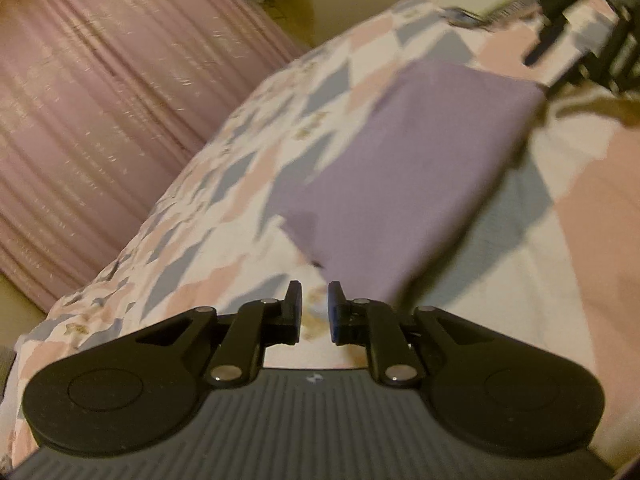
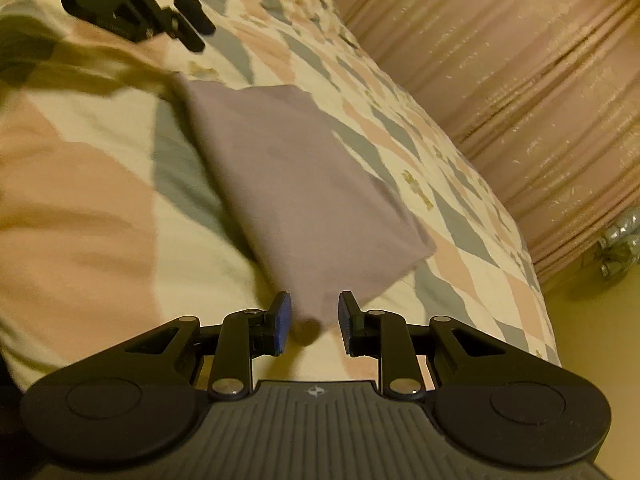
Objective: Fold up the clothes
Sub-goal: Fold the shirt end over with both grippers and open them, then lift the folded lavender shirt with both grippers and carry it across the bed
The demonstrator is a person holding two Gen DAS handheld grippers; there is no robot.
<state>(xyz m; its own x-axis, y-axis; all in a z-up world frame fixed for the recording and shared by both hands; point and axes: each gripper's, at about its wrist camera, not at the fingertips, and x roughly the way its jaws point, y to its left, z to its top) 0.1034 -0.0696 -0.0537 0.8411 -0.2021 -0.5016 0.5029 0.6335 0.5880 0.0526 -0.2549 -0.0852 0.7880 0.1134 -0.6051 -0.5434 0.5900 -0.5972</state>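
Both pairs of black fingers stand parted and grasp nothing. Through the left wrist camera, the left gripper (image 1: 315, 308) hovers over the bed, its blue-padded fingertips just short of the near corner of a folded lilac garment (image 1: 400, 176). Through the right wrist camera, the right gripper (image 2: 314, 322) hovers at the opposite end of the same garment (image 2: 296, 188), whose near corner lies between and just beyond its fingertips; whether it touches them cannot be told.

Each gripper appears at the far end of the other's view, blurred, above the bedding and beyond the garment. Nothing lies between either gripper and the cloth.

A quilt (image 1: 224, 184) patterned with pink, grey-blue and cream diamonds covers the bed beneath. Beyond the bed's edge hangs a pleated pink curtain (image 1: 100, 92), with a silvery ornament (image 2: 618, 240) near its foot.

The garment is folded into a neat, flat rectangle, smooth on top, lying diagonally near the quilt's middle.
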